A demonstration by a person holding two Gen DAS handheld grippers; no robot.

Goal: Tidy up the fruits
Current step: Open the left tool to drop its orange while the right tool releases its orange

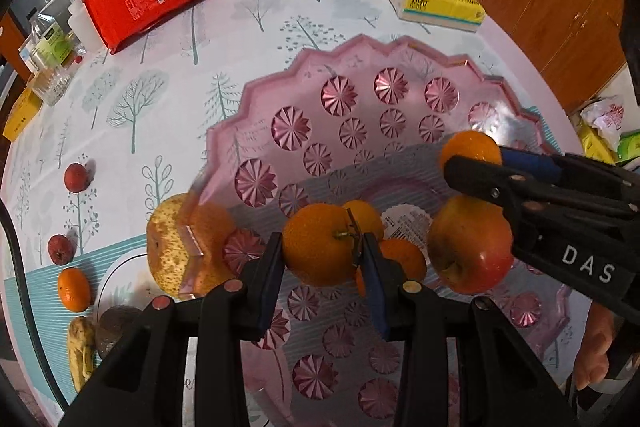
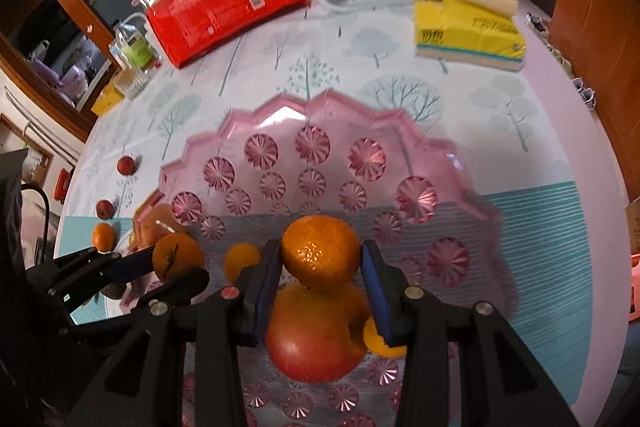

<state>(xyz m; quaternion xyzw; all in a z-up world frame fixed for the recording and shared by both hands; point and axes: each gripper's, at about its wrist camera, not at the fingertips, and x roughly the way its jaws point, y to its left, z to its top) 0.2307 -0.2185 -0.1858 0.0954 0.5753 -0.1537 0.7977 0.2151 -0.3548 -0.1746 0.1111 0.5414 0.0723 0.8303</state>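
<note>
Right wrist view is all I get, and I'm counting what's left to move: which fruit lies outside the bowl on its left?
Observer: A speckled pear sits on the table right beside the pink bowl, at its left rim.
Operator: Anything nearer than the small orange?
Observer: Yes, two more pieces lie by the table edge: a dark round fruit and a blotchy yellow fruit.
</note>
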